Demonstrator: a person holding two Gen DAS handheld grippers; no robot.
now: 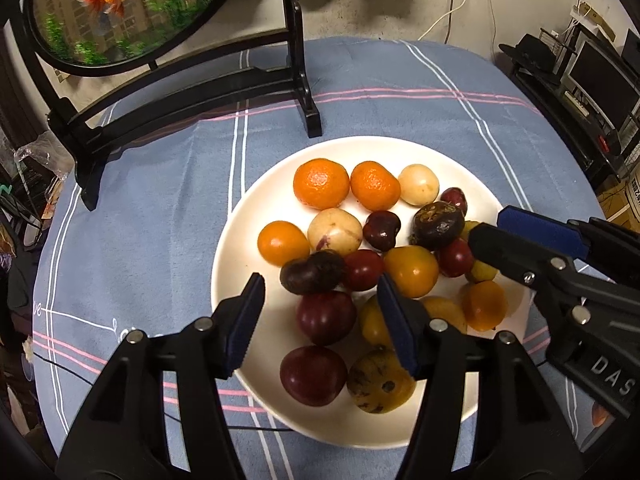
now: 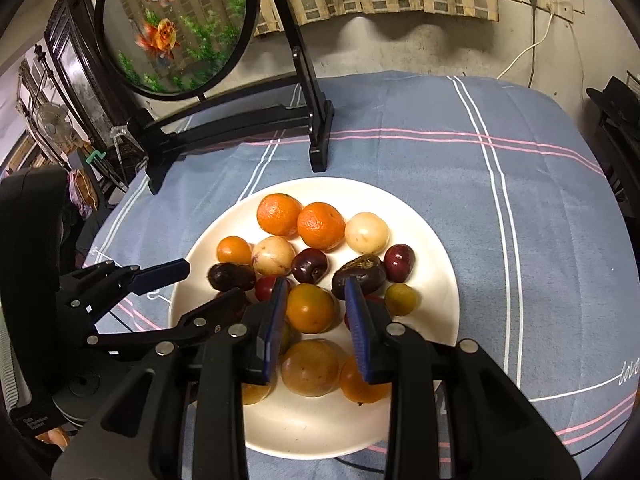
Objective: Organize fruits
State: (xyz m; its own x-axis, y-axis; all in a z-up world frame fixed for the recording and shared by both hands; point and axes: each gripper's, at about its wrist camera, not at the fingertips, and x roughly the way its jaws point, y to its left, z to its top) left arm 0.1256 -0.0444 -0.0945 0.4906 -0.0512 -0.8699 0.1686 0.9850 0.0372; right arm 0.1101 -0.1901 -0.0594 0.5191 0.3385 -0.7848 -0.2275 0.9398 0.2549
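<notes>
We held both grippers empty above the white plate [image 1: 236,248] of mixed fruits [image 2: 310,308] at the table's middle, the left gripper [image 1: 320,292] spread wide, the right gripper [image 2: 316,300] half open.

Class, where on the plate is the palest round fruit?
In both views, the pale fruit sits at the plate's far edge, immediately right of two tangerines.

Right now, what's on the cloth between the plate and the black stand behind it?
Nothing: bare blue cloth separates the plate rim from the stand foot. The right wrist view shows it clearest.
</notes>
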